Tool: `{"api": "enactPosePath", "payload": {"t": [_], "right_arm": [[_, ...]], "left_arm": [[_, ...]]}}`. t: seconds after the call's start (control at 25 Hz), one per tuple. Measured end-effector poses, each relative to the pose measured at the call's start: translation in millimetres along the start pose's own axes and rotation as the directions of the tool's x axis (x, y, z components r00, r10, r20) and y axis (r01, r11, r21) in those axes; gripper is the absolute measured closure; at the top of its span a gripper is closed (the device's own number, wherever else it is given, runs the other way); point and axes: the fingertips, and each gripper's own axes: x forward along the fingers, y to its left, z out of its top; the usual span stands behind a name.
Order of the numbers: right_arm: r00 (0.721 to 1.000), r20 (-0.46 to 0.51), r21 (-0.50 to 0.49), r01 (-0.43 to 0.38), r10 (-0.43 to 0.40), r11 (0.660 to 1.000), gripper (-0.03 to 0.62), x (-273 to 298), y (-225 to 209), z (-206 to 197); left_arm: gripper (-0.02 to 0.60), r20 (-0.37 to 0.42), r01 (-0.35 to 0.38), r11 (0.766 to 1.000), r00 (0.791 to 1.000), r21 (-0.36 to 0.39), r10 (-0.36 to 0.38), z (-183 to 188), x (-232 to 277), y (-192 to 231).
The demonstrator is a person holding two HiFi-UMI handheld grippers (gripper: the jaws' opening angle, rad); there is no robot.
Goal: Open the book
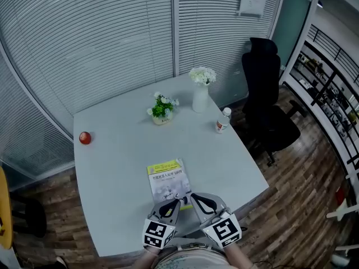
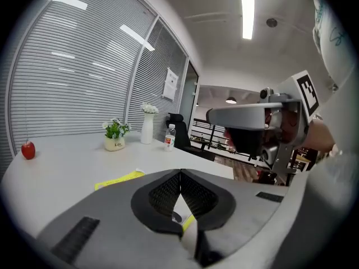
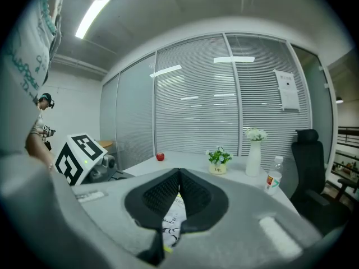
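A closed book with a yellow-and-white cover lies flat on the white table, near its front edge. My left gripper hovers at the book's near left corner, jaws shut with nothing between them. My right gripper sits at the near right corner, also shut and empty. In the left gripper view the book shows as a yellow strip beyond the shut gripper. In the right gripper view the book's white cover peeks below the closed gripper.
A red apple rests at the table's left edge. A small potted plant, a white vase of flowers and a water bottle stand at the far side. A black office chair is to the right.
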Motion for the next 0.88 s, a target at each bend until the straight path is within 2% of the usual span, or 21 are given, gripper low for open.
{"api": "enactPosePath", "payload": {"t": [0.24,0.48,0.88], "right_arm": [[1.0,-0.019,-0.01,0.016,-0.016,1.0,0.591,-3.6,-1.3,-10.9],[0.999,-0.032,-0.001,0.037,-0.037,0.999,0.591,-7.3,-4.6,-17.7],[0.997,-0.044,0.006,0.059,-0.059,0.998,0.591,-12.4,-8.0,-24.5]], "left_arm": [[0.583,-0.069,-0.017,1.0,0.997,0.023,0.018,-31.5,7.1,11.7],[0.583,-0.134,-0.017,1.0,0.991,-0.001,0.017,-59.8,11.9,19.1],[0.583,-0.228,0.0,1.0,0.974,0.008,0.002,-88.3,24.3,23.5]]}}
